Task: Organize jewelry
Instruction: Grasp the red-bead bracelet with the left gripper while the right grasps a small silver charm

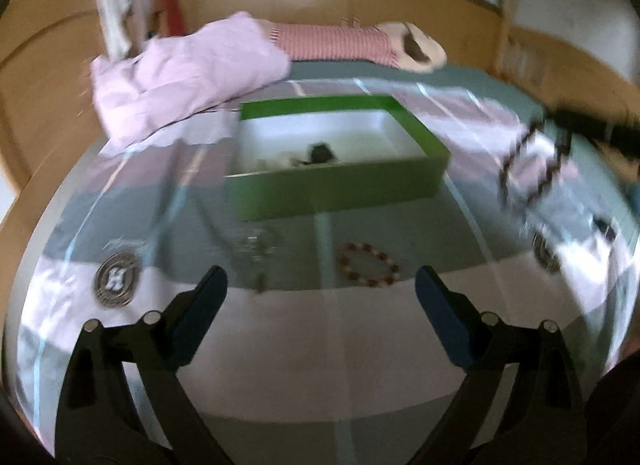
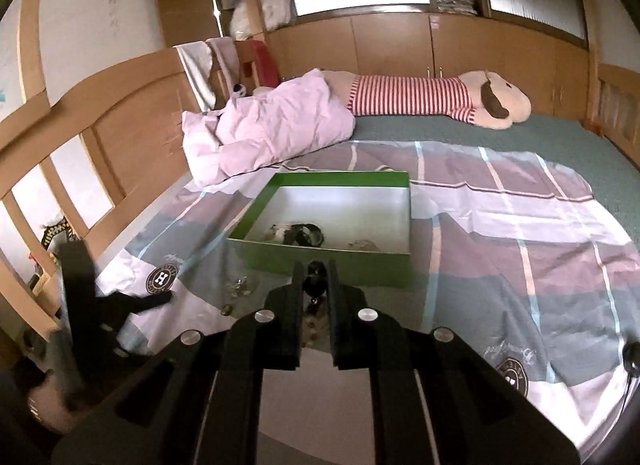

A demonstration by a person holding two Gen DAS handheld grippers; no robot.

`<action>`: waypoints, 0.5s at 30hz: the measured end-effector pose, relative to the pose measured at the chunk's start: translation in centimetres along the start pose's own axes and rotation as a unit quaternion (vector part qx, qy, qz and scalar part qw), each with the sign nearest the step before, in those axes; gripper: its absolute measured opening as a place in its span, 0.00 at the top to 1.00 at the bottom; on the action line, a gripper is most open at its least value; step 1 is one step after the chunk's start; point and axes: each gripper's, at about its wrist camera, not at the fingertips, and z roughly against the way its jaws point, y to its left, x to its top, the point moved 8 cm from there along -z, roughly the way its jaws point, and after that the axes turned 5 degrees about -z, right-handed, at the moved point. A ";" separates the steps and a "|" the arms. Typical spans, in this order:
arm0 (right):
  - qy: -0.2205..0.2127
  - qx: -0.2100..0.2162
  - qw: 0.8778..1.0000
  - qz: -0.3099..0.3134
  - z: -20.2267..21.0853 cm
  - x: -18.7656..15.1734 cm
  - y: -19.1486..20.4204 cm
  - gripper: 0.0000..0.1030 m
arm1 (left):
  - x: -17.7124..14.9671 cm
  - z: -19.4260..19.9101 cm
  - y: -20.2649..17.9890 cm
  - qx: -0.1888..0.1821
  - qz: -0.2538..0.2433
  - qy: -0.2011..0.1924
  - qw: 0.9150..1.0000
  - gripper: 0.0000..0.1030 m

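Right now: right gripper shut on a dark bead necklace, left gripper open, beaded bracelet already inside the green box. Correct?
One error: the beaded bracelet lies on the bedspread in front of the green box, not inside it, as the left wrist view shows. The right gripper is shut on the dark bead necklace; the left gripper is open.

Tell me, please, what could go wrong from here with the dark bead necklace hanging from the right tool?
The right tool pinches only one bead of the dark bead necklace, so the dangling loop could slip free or snag the green box wall. The open left tool could nudge the beaded bracelet lying ahead of it.
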 end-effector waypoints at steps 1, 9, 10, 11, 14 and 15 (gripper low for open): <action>0.002 0.000 1.000 -0.002 -0.1 0.0 -0.3 0.90 | -0.1 -0.8 -0.8 0.005 -0.014 0.004 1.000 0.12; 0.019 0.002 1.000 -0.011 -0.8 -0.9 -1.7 0.90 | -0.4 -7.1 -4.8 0.004 -0.056 0.046 0.997 0.30; 0.020 0.003 1.000 -0.010 -0.7 -1.0 -1.7 0.90 | -0.3 -7.6 -5.4 0.004 -0.063 0.045 0.997 0.30; 0.020 0.003 1.000 -0.010 -0.6 -1.0 -1.9 0.90 | -0.3 -8.0 -5.7 0.006 -0.070 0.048 0.996 0.30; 0.018 0.000 1.000 -0.012 -0.4 -0.9 -2.5 0.90 | -1.6 -11.1 -5.9 0.016 -0.079 0.094 0.992 0.40; 0.018 -0.001 1.000 -0.015 -0.3 -0.9 -2.9 0.90 | -2.3 -12.1 -5.7 0.012 -0.069 0.113 0.991 0.43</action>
